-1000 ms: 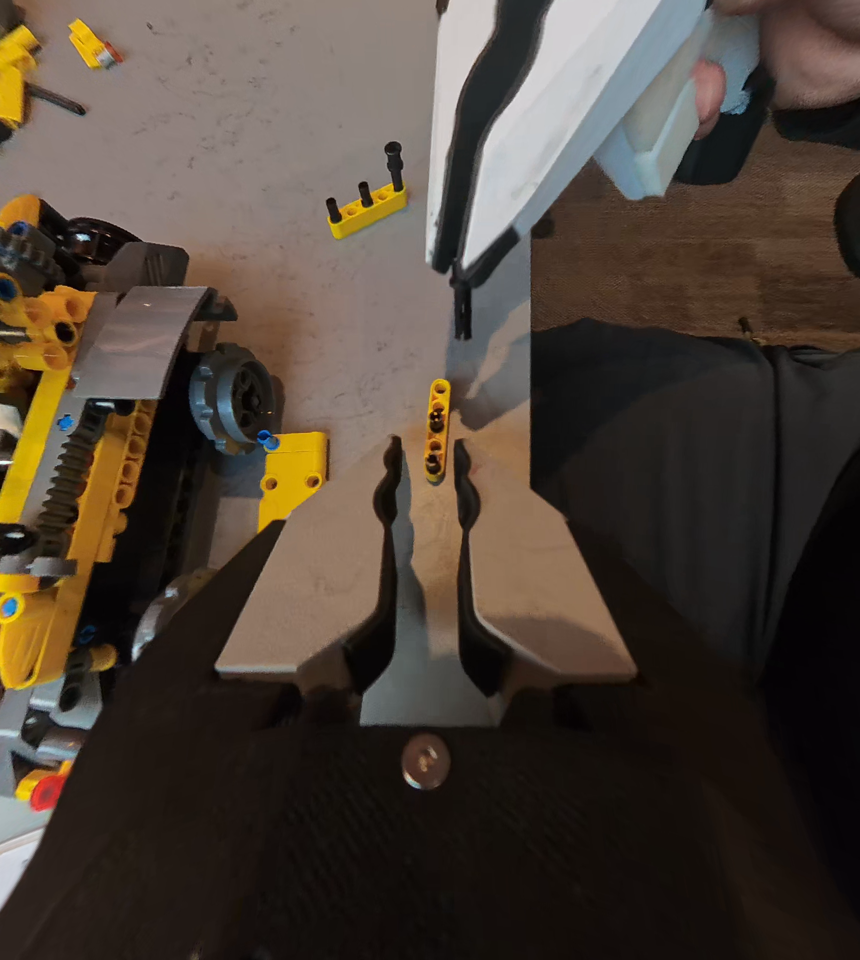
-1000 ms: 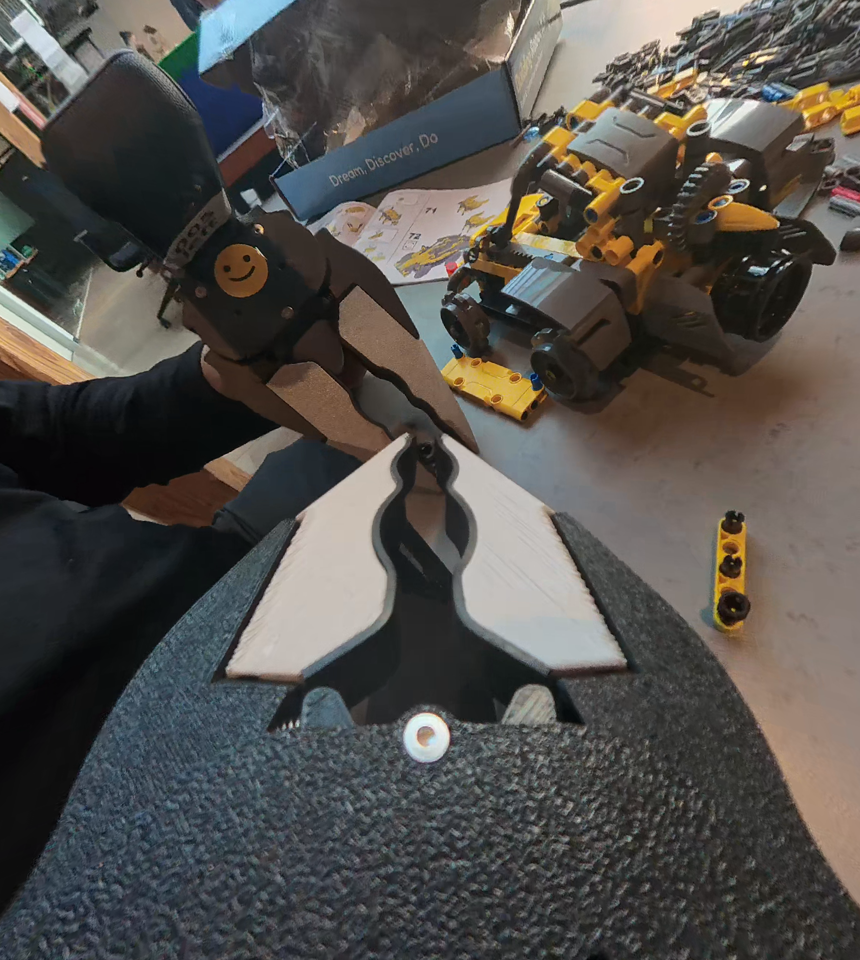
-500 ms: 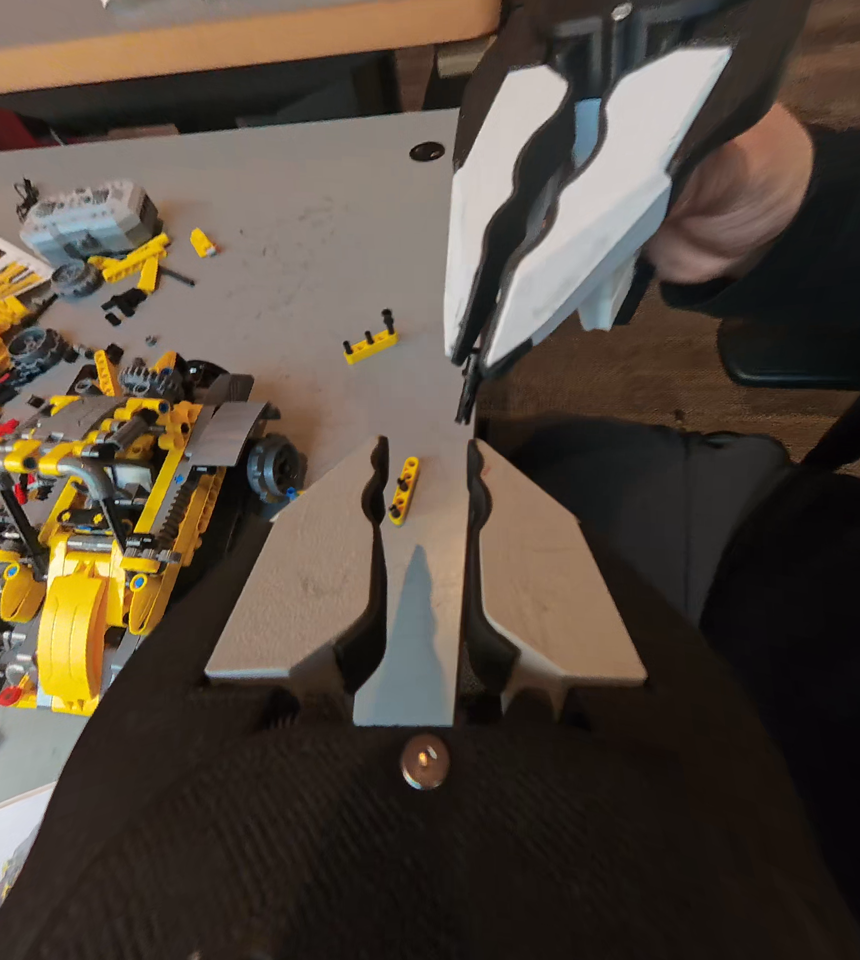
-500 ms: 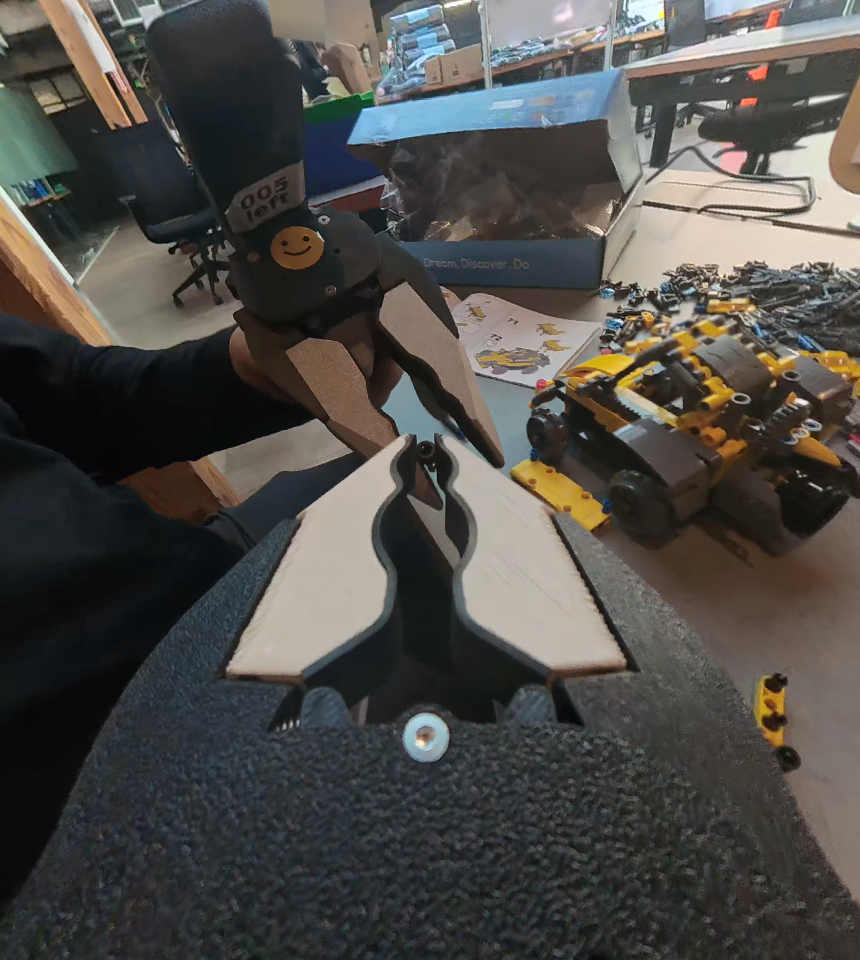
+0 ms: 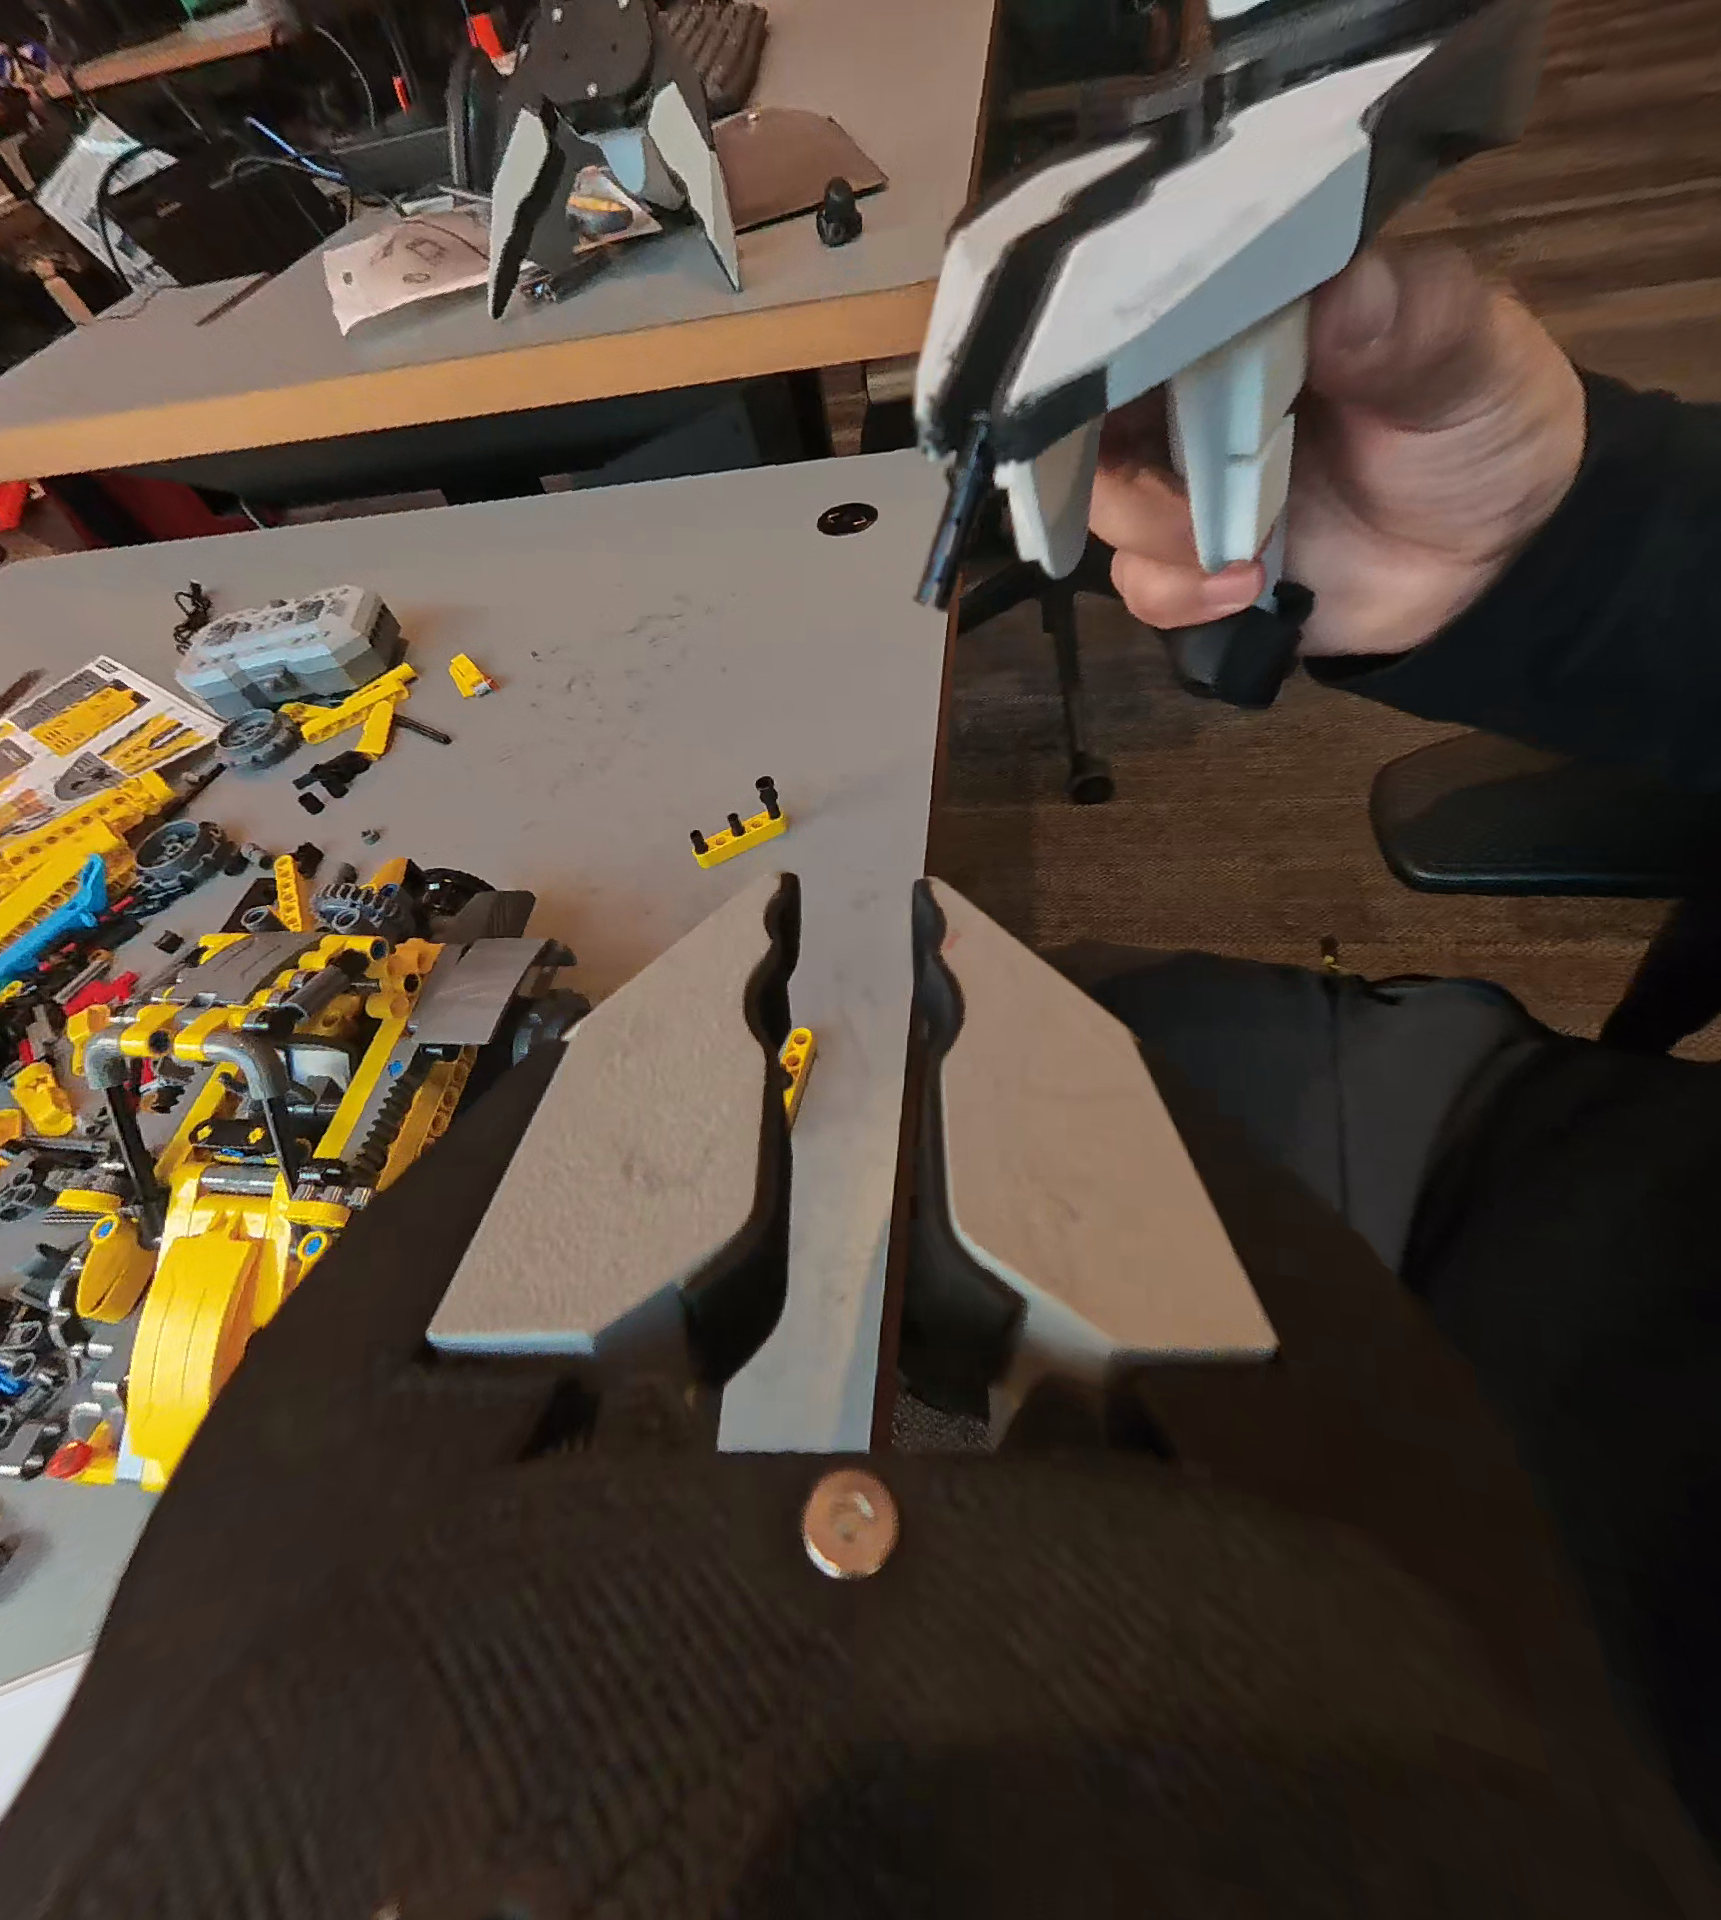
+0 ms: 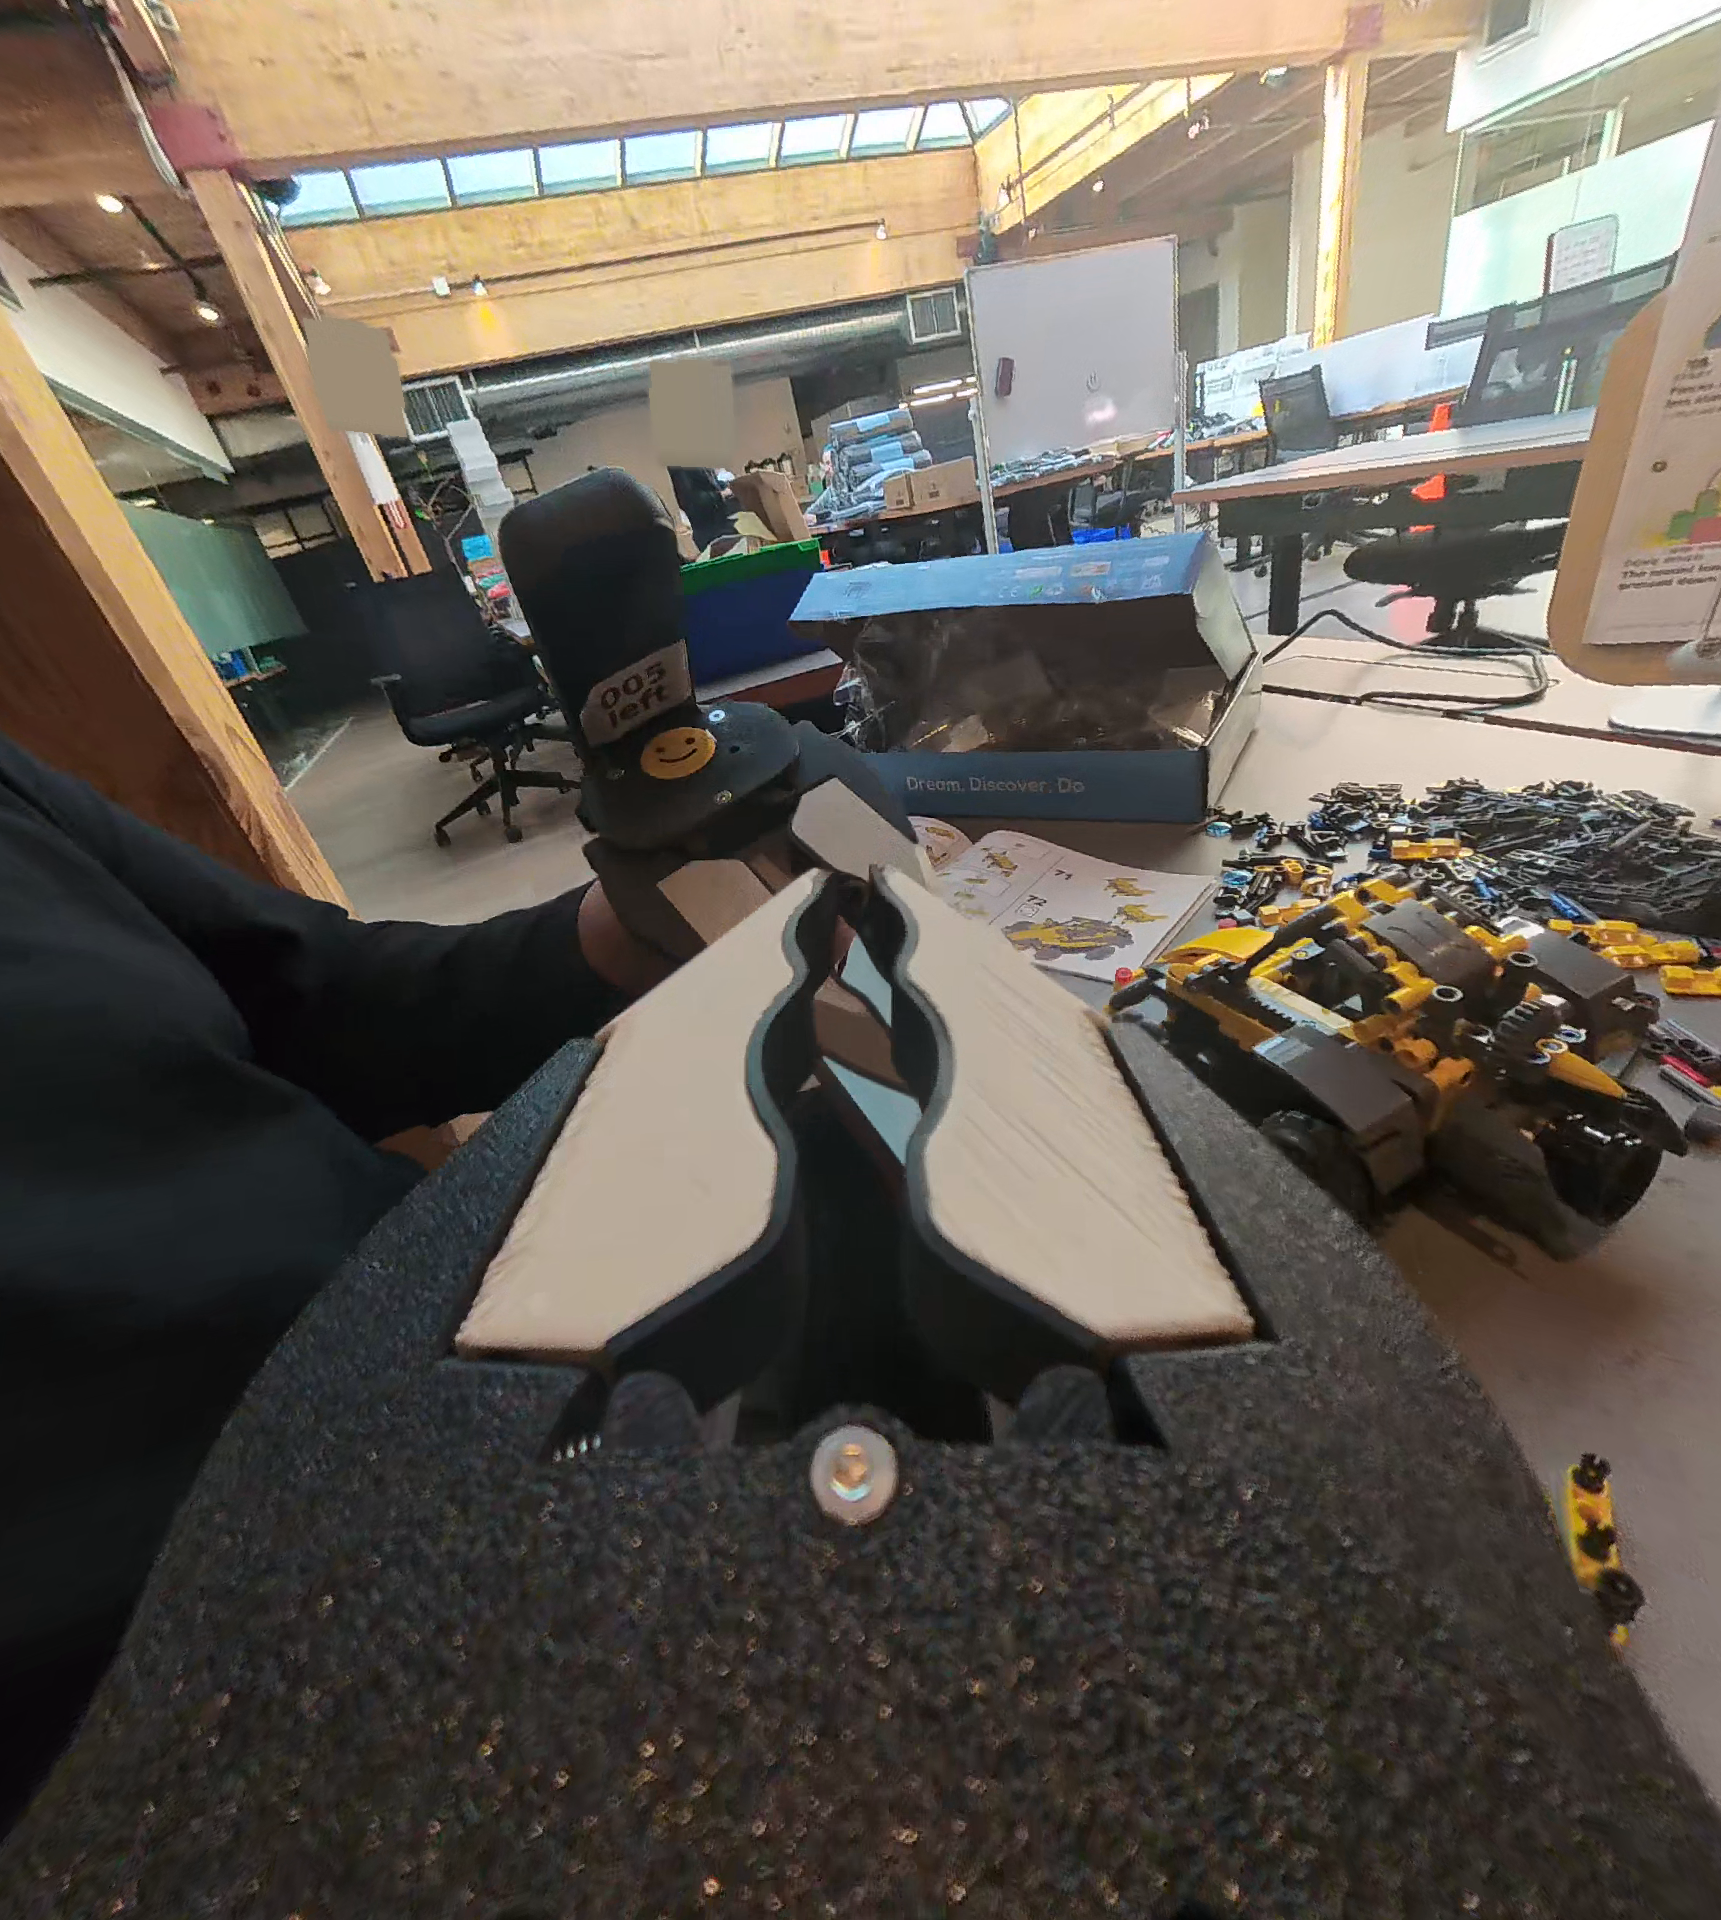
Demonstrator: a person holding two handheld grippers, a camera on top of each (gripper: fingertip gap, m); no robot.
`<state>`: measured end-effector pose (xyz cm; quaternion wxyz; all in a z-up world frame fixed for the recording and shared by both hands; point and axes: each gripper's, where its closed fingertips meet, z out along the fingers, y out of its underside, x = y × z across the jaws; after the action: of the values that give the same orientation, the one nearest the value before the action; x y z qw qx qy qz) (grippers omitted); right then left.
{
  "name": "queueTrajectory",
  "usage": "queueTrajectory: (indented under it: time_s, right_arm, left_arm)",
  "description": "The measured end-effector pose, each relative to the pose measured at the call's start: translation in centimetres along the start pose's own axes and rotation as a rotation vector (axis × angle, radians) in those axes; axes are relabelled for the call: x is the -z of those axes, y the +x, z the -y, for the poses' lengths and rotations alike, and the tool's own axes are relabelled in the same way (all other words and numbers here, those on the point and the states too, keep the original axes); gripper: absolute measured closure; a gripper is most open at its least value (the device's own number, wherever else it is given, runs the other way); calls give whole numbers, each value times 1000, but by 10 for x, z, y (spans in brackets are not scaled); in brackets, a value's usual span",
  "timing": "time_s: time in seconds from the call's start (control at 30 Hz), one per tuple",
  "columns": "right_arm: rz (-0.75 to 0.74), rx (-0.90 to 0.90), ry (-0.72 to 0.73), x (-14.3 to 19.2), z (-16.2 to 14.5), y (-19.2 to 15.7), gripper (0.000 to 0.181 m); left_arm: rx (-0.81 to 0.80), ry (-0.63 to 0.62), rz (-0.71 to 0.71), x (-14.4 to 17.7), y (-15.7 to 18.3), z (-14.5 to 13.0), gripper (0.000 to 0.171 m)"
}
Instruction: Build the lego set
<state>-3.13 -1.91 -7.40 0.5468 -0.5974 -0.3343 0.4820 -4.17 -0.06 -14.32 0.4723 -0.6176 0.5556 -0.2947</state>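
My left gripper (image 5: 856,894) is open and empty, held above the grey table (image 5: 627,644) near its right edge. A small yellow beam (image 5: 797,1060) lies on the table below it, between the jaws and partly hidden by the left finger. My right gripper (image 5: 944,442) hangs above and beyond, shut on a thin black pin (image 5: 951,535) that sticks out downward. In the right wrist view its jaws (image 6: 848,883) are nearly closed and the pin is blurred. A yellow beam with black pins (image 5: 740,826) lies farther out; it also shows in the right wrist view (image 6: 1594,1538).
A yellow and black model car (image 5: 243,1091) (image 6: 1407,1029) stands left of the grippers among loose parts (image 6: 1614,842). An instruction booklet (image 6: 1053,904), a blue box (image 6: 1043,675) and a grey battery box (image 5: 290,639) lie beyond. An office chair (image 5: 1562,831) is off the table edge.
Both grippers have risen away from the table and tilted up. My left jaws have opened wider. The small yellow beam stays on the table; the right gripper still holds the black pin.
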Motion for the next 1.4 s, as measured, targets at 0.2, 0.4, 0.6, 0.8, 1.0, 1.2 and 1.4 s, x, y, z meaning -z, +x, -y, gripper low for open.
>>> queueTrajectory:
  time_s: [0.2,0.4,0.6,0.8,1.0,1.2,1.4]
  right_arm:
    - [-59,-15,-24,1,-15,13,176]
    - [-47,-123,-12,-2,-15,20,175]
    - [-6,-64,47,-1,2,2,175]
    - [43,-60,85,-3,8,-11,175]
    - [64,-71,99,-7,10,-16,175]
    - [73,-127,138,-8,15,-11,175]
    - [99,-180,135,-13,8,-9,175]
  left_arm:
    - [-20,-34,37,1,-8,-7,154]
    - [12,-78,32,2,-15,-19,165]
    - [36,0,-22,12,-10,0,166]
    - [97,62,-104,14,5,15,161]
    - [123,134,-163,17,17,30,166]
    - [191,159,-179,21,17,38,155]
    - [267,211,-238,21,22,47,152]
